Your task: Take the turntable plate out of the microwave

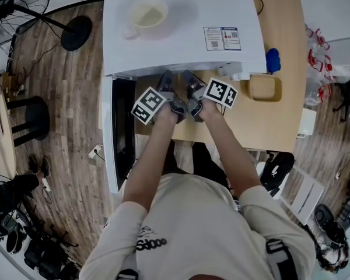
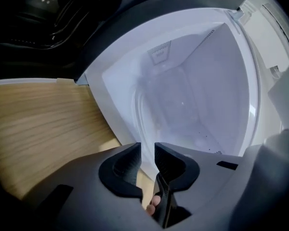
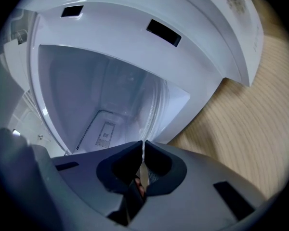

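A white microwave (image 1: 181,28) stands on a wooden table (image 1: 283,115) with its door (image 1: 114,139) swung open to the left. Both grippers reach into its opening side by side. The clear glass turntable plate (image 2: 183,114) lies inside the cavity. My left gripper (image 2: 147,154) is open, its jaws a small gap apart, with the plate's near rim in the gap and the pads off it. My right gripper (image 3: 143,153) is shut on the thin rim of the plate (image 3: 156,105). In the head view the left gripper (image 1: 166,81) and right gripper (image 1: 190,80) have their tips hidden under the microwave's top.
A pale cup (image 1: 147,14) sits on top of the microwave. A yellow container (image 1: 264,87) and a blue object (image 1: 272,60) lie on the table to the right. A floor fan (image 1: 17,4) and a black stool (image 1: 29,115) stand at the left.
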Demonstrator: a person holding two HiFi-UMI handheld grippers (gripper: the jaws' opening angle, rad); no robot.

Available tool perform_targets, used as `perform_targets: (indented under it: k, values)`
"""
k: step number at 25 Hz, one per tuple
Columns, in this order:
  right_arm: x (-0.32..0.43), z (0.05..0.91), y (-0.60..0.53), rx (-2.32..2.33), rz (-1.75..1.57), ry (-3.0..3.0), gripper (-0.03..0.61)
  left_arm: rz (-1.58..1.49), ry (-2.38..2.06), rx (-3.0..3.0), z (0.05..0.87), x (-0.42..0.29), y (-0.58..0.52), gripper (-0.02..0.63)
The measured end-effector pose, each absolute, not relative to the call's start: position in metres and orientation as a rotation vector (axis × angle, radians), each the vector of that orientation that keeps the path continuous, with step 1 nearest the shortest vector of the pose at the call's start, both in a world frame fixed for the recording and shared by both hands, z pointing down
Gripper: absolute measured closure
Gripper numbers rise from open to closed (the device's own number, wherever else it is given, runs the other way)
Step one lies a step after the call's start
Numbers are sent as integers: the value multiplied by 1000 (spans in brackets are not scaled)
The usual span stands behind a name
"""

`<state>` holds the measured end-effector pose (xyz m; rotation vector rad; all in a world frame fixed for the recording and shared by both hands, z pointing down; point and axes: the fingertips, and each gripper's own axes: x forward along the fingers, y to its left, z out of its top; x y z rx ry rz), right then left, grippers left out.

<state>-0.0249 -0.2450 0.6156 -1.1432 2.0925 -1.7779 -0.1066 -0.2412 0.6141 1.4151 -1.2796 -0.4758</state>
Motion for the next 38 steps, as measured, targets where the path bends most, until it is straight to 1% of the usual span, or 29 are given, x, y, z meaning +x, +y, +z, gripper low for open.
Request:
perform_targets:
  k: [1, 4, 12, 15, 21, 22, 23, 29, 31, 38]
  values:
    - [-26, 616, -244, -1144, -1775, 2108, 563, -477, -1277, 1410, 616, -108, -241, 530]
    - [-27, 614, -243, -1148, -1754, 2152, 572, -500, -1248, 1407, 616, -108, -242, 563]
    - [-28, 610, -244, -1142, -1762, 2121, 571, -582, -1217, 1347, 616, -106, -238, 581]
    - [-29, 607, -244, -1133, -1766, 2142, 531, -604, -1219, 1338, 615, -106, -237, 584]
    - [-27, 607, -244, -1129, -1796, 2146, 515, -602, -1227, 1349, 613, -105, -237, 586]
    - [-26, 608, -243, -1133, -1801, 2139, 488, -602, -1227, 1353, 612, -104, -237, 586]
    - [-26, 609, -242, -1133, -1805, 2133, 474, -603, -1226, 1358, 610, -104, -237, 586]
    - [-31, 611, -250, -1059, -1805, 2124, 474, -607, -1217, 1365, 609, -104, -237, 586]
    - [-30, 612, -254, -1041, -1818, 2096, 520, -599, -1212, 1369, 610, -103, -237, 586]
    - [-26, 610, -252, -965, -1818, 1983, 543, -597, -1192, 1375, 609, -100, -234, 584]
